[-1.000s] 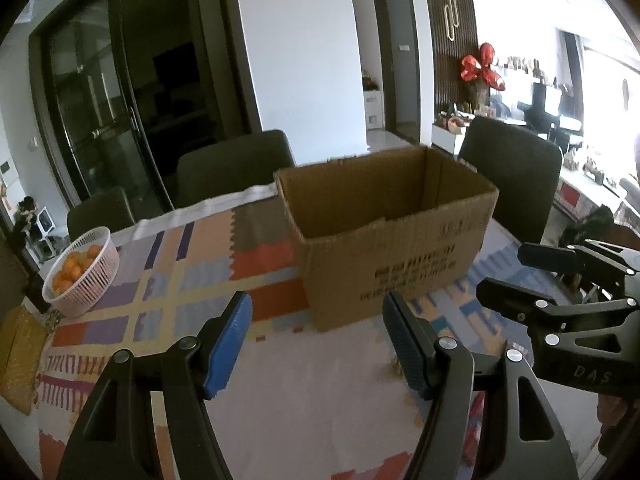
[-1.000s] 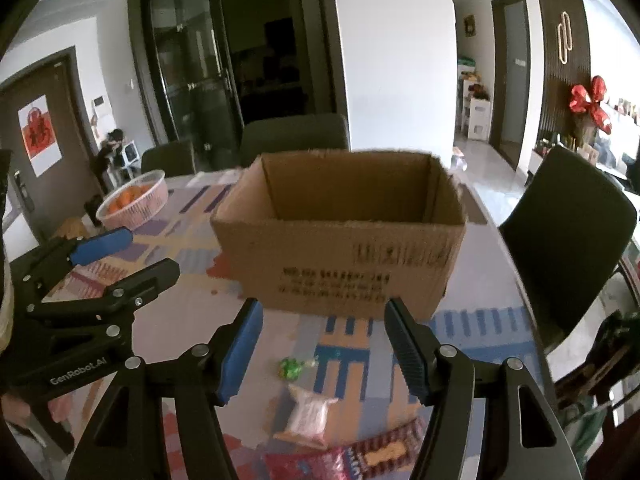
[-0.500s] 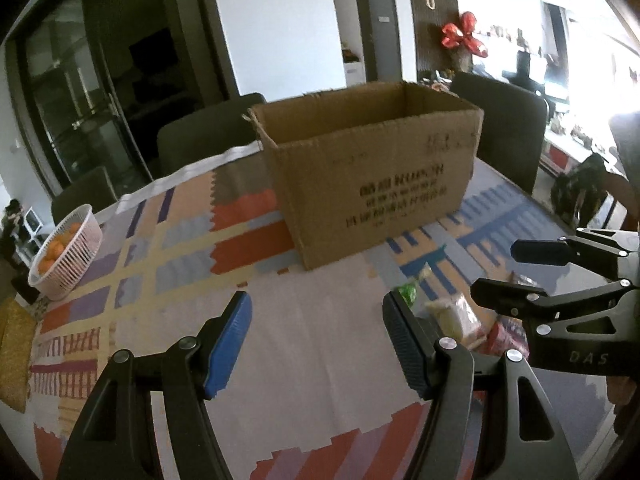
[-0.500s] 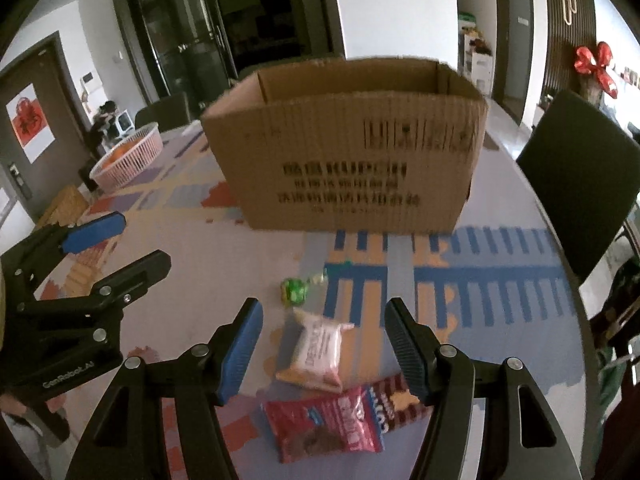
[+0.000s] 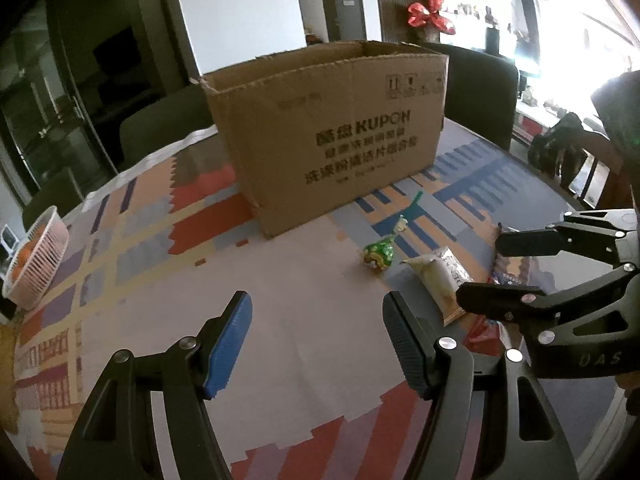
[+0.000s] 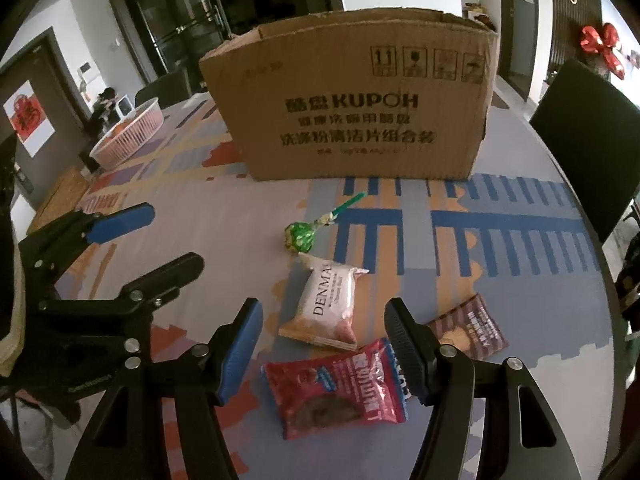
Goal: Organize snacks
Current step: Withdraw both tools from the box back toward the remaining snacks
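Observation:
An open cardboard box (image 6: 360,108) stands on the patterned table; it also shows in the left wrist view (image 5: 332,136). In front of it lie a green lollipop (image 6: 301,236), a white DENMA packet (image 6: 328,306), a red packet (image 6: 340,392) and a brown striped packet (image 6: 468,328). My right gripper (image 6: 324,350) is open and empty, just above the white and red packets. My left gripper (image 5: 316,340) is open and empty over bare table, left of the lollipop (image 5: 378,254) and white packet (image 5: 438,276).
A pink basket of oranges (image 5: 34,256) sits at the table's far left, also in the right wrist view (image 6: 130,132). Dark chairs (image 6: 588,152) stand around the table. The table edge (image 6: 612,300) curves close on the right.
Both grippers have come down and closer to the table. The box looms larger and the snacks now lie right under the right gripper. Both stay open.

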### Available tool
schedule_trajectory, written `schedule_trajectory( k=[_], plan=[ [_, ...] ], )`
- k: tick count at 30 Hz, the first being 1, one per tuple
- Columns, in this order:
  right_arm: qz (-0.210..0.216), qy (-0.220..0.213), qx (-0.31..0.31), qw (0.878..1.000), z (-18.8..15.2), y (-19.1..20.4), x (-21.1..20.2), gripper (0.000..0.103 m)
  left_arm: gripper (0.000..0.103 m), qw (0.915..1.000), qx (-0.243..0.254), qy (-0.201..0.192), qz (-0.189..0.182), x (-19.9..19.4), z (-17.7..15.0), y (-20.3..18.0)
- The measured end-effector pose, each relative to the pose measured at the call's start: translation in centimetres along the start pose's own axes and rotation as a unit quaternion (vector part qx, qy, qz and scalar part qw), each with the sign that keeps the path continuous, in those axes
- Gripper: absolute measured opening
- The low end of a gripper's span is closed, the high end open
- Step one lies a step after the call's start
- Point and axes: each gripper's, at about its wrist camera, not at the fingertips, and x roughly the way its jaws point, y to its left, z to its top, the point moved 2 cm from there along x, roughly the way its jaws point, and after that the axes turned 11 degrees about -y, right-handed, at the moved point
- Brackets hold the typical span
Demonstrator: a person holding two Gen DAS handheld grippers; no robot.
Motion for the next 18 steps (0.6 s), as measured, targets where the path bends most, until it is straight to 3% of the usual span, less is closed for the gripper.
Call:
schedule_trajectory(
  k=[8,18],
  plan=[
    [-0.004,0.012,0.013,1.0,0.1,-0.1,1.9,0.062,0.065,0.9988,0.034,0.002,-0.035,2.6,0.3,-0.2],
    [-0.001,0.036,0.015,0.999,0.0,-0.6,4.1,0.039,0.055,0.9951,0.055,0.022,-0.079,5.9,0.3,-1.5]
  ],
)
